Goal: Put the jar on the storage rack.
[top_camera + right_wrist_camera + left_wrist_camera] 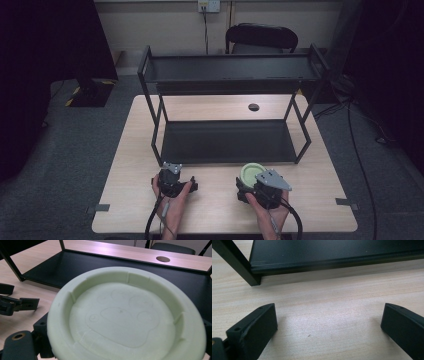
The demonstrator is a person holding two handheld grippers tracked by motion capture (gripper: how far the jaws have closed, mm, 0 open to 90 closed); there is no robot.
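A pale green round dish (pixel 249 172) with a raised rim sits in my right gripper (pixel 254 179), near the table's front edge at the right. Up close, the dish (pixel 120 312) has a paw print embossed inside, and my right gripper (pixel 123 327) is shut on its sides. My left gripper (pixel 172 175) rests low at the front left of the table, open. Its jaws stand wide apart, and bare wood shows between them at the left gripper (pixel 329 322). From the right gripper view, the left gripper (pixel 15 305) lies off to the left.
A black two-tier metal rack stands mid-table: lower tray (pixel 227 142) just beyond both grippers, upper shelf (pixel 230 67) above it. The tray's front edge (pixel 332 263) and a leg (pixel 242 267) are close ahead. A cable hole (pixel 253 106) and a chair (pixel 260 37) lie behind.
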